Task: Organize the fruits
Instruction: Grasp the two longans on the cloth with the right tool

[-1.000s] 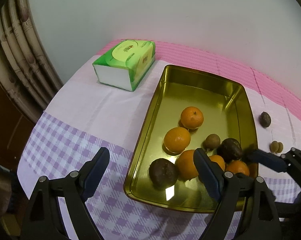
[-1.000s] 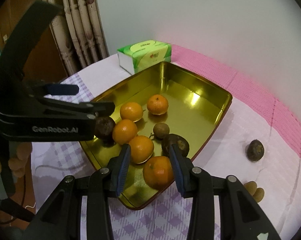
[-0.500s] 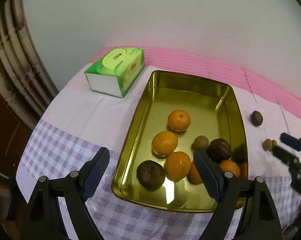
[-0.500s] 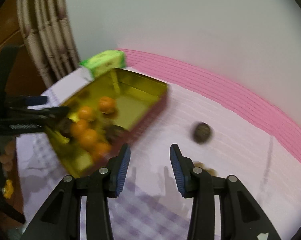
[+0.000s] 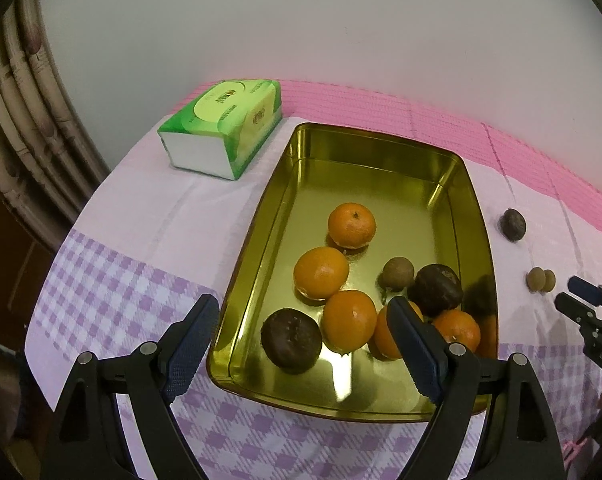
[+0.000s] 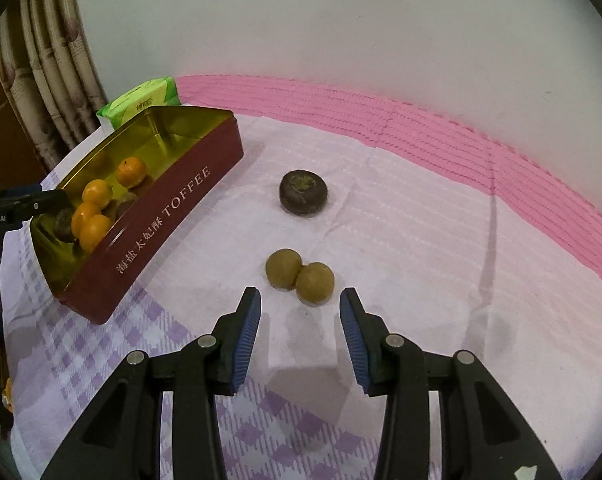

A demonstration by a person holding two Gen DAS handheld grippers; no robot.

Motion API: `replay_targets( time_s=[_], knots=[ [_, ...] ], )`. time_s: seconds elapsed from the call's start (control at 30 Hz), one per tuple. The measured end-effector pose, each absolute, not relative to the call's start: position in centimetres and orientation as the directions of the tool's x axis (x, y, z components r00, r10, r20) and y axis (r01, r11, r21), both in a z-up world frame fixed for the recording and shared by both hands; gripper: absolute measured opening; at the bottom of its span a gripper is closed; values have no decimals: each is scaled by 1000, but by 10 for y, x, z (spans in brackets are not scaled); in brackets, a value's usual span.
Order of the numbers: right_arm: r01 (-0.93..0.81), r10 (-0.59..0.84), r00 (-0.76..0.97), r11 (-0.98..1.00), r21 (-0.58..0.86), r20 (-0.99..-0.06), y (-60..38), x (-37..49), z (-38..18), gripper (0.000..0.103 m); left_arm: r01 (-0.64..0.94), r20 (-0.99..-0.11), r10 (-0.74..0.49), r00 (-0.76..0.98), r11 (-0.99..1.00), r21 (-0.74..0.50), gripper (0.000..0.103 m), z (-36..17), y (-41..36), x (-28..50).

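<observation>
Blue-padded fingers, right: the right gripper [image 6: 300, 312] hangs partly open and empty just short of two small tan round fruits [image 6: 300, 276] that touch each other on the worktop; nothing sits between the pads.
Fingers, left: the left gripper [image 5: 301, 344] stands wide open and empty above the near end of the gold-lined red rectangular tin marked TOFFEE [image 5: 381, 410], holding nothing.
Where the fruit is: most lies inside the tin; three pieces wait outside it, on the white cloth [image 6: 401, 240] to its right.
Count in tin: five orange mandarins [image 5: 351, 226], two dark brown round fruits [image 5: 291, 340] and one small tan one [image 5: 398, 274], as far as the left wrist view shows.
Count outside: two tan fruits and one dark brown round fruit [image 6: 303, 193] farther off, well apart from the pair.
Also present: one green tissue pack [image 5: 225, 128] beyond the tin.
Risk: the tan pair looks wider than the present gap, so a closing grip would likely catch one and knock the other rolling across the cloth.
Risk, second: round fruit squeezed off-centre may squirt free of the pads.
</observation>
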State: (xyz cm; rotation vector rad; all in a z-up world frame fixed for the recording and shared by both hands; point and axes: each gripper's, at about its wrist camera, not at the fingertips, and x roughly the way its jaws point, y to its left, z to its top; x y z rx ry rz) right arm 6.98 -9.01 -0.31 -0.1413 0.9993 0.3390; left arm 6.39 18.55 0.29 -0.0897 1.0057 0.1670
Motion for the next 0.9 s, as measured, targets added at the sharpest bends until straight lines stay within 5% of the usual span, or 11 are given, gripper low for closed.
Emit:
replay_targets(
  time_s=[0.9],
  knots=[
    [-529, 276, 405, 848, 23, -872, -72, 92, -34, 31, -173, -863, 91, 496, 985, 4, 86, -5, 180, 68]
  ],
)
